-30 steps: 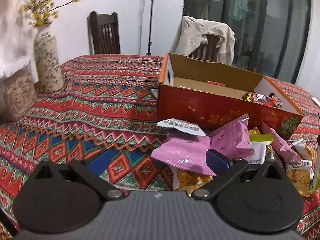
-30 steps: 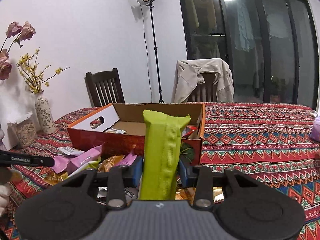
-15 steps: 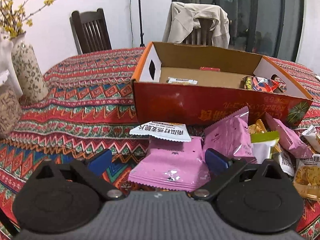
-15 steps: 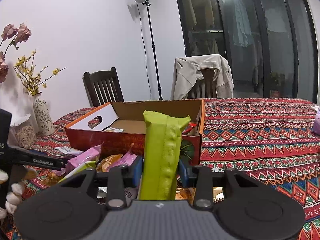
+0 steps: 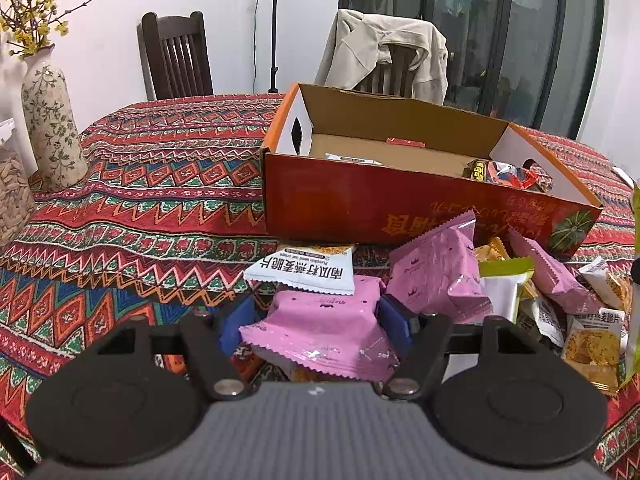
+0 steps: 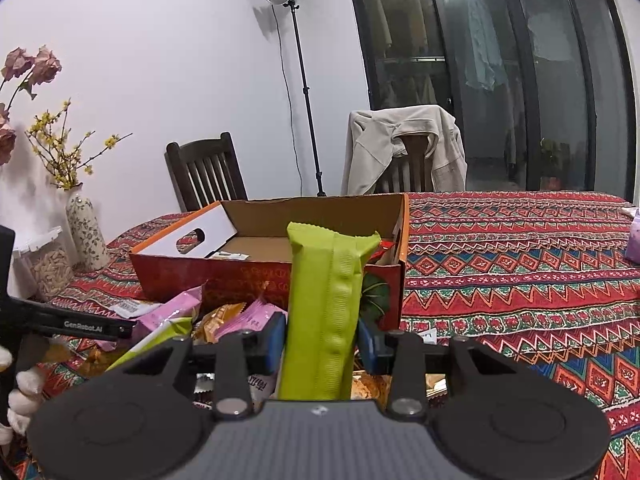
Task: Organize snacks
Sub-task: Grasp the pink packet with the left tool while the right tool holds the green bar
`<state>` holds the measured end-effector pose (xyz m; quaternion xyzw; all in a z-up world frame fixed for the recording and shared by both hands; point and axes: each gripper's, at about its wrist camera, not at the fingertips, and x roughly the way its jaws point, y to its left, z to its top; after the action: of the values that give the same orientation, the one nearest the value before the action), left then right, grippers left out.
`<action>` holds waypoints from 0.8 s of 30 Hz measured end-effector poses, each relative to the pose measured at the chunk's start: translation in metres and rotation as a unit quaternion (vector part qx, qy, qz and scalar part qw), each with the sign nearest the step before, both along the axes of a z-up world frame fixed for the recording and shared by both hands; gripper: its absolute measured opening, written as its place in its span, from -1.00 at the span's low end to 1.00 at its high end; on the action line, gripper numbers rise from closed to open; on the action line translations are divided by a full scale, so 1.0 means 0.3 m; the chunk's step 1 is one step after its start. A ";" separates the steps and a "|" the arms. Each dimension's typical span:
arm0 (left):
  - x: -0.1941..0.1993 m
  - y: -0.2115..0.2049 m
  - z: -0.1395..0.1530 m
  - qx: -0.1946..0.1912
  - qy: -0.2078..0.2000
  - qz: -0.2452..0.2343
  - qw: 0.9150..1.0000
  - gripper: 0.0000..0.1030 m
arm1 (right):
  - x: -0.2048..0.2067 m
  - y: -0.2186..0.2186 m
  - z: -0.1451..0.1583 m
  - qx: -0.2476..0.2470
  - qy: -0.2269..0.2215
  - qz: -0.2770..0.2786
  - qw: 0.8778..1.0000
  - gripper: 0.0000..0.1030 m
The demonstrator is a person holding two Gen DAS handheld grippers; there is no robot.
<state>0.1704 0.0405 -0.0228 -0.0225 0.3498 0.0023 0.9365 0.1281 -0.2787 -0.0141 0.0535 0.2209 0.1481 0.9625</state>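
An open red cardboard box [image 5: 360, 204] stands on the patterned tablecloth, with a few snacks inside. A pile of snack packets lies in front of it. My left gripper [image 5: 316, 322] has its blue pads on both sides of a flat pink packet [image 5: 324, 328] and is shut on it; a white packet [image 5: 304, 270] lies on the pink packet's far end. My right gripper [image 6: 322, 340] is shut on a long green packet [image 6: 326, 308], held upright just in front of the box [image 6: 224, 276].
More pink [image 5: 436, 276], green and yellow packets [image 5: 592, 340] lie to the right of the pile. A flower vase [image 5: 50, 128] and a jar stand at the table's left edge. Two chairs stand behind the table, one with a jacket [image 5: 384, 56].
My left gripper moved forward over the pile and its pads closed onto the flat pink packet. My right gripper kept hold of the green packet and barely moved.
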 end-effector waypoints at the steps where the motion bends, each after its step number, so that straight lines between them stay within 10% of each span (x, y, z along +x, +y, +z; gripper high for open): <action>1: -0.006 0.002 0.004 -0.002 -0.002 0.000 1.000 0.30 | -0.003 -0.002 0.001 0.000 -0.001 0.000 1.000 -0.28; 14: -0.087 0.024 0.074 -0.020 -0.035 -0.002 0.999 -0.14 | -0.057 0.010 0.045 -0.001 -0.019 0.000 1.000 -0.28; 16: -0.098 0.028 0.081 -0.022 -0.037 -0.003 0.999 -0.46 | -0.070 0.011 0.054 -0.002 -0.023 0.001 1.000 -0.28; 24: -0.132 0.044 0.095 -0.026 -0.044 -0.008 0.999 -0.51 | -0.114 0.008 0.074 0.006 -0.030 0.000 1.000 -0.28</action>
<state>0.1307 0.0536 0.0056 -0.0445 0.3086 -0.0148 0.9500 0.0939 -0.2762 0.0083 0.0545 0.1909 0.1513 0.9683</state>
